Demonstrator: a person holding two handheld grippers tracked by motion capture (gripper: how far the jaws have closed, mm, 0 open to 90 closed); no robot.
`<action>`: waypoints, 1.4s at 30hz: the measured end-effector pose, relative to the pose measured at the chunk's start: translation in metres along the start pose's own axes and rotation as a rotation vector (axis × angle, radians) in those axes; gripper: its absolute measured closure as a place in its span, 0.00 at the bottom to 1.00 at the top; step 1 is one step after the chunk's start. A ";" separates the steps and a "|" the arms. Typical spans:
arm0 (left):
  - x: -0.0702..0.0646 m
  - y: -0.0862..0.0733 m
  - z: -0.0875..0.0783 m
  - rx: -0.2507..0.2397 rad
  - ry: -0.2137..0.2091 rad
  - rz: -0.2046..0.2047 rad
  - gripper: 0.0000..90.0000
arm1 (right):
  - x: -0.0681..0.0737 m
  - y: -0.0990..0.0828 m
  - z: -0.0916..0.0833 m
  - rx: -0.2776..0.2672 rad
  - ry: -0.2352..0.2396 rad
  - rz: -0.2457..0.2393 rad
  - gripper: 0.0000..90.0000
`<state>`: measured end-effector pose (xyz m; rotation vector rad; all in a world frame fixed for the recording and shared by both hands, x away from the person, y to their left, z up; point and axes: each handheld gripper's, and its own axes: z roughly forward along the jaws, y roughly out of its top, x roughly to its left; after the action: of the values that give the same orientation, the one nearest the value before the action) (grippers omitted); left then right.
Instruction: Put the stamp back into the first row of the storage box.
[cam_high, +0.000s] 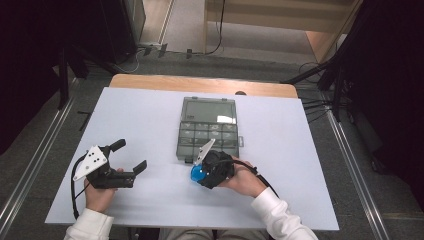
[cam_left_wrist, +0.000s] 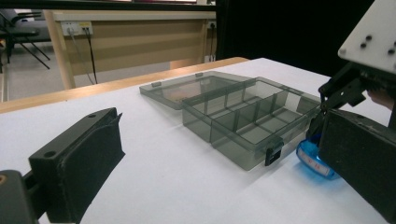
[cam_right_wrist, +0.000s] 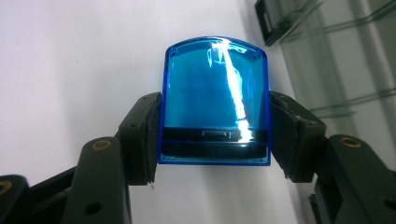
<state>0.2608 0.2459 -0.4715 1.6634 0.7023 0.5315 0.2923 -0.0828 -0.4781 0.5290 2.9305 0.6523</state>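
A small see-through blue case (cam_right_wrist: 215, 93) with a rounded far end and a black strip at its near end lies on the white table (cam_high: 140, 115). My right gripper (cam_right_wrist: 215, 135) is shut on it, one pad pressed to each side. From above, the blue case (cam_high: 196, 173) sits just in front of the organiser box's near left corner, under my right gripper (cam_high: 201, 175). My left gripper (cam_high: 129, 156) rests at the table's left, open, with nothing between its fingers (cam_left_wrist: 79, 158). From there the blue case (cam_left_wrist: 310, 158) shows beside the box.
A smoky transparent organiser box (cam_high: 178, 142) with several compartments lies open at the table's middle, its lid (cam_high: 209, 109) flat behind it. The box's front wall (cam_left_wrist: 243, 154) carries a dark latch. A wooden edge runs along the table's far side.
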 end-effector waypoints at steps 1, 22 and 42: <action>0.000 0.000 0.000 0.000 0.000 0.000 0.00 | -0.001 0.000 -0.004 -0.014 0.001 0.008 0.47; 0.001 0.000 -0.001 -0.007 0.004 0.003 0.00 | -0.044 0.016 -0.061 -0.049 0.021 0.049 0.47; 0.001 0.000 0.000 -0.004 -0.010 -0.001 0.00 | -0.094 0.033 -0.078 -0.068 -0.025 0.048 0.47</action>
<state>0.2612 0.2462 -0.4715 1.6605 0.6942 0.5233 0.3782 -0.1185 -0.3918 0.5980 2.8687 0.7430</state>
